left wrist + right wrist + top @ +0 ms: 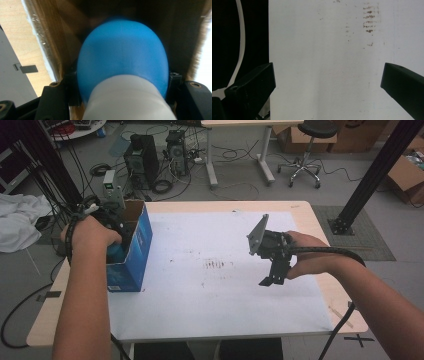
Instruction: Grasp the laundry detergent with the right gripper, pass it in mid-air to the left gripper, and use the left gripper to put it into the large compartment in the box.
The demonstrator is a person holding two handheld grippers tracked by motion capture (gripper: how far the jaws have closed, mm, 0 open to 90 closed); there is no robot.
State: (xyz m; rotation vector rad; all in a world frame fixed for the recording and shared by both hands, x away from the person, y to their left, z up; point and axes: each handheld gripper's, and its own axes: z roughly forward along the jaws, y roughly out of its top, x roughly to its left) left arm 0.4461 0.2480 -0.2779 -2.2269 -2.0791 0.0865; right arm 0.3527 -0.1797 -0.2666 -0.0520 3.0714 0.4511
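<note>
One white paper sheet (220,285) covers the pale wooden table (305,210) and lies under my right gripper (272,279), whose jaws stand wide apart with nothing between them, rusty smudges (369,17) ahead of them. One open blue cardboard box (135,250) surrounds my left gripper (117,247). Its jaws are clamped on one rounded blue-and-white object (122,60), pressed against both sides, deep inside the box.

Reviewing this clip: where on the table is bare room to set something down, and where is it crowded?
Most of the white sheet is bare: the stretch between the blue box and the right gripper, and the near strip toward the person. Only faint brown marks lie mid-sheet. The left edge is crowded: the left gripper is inside the box, holding a blue object.
</note>
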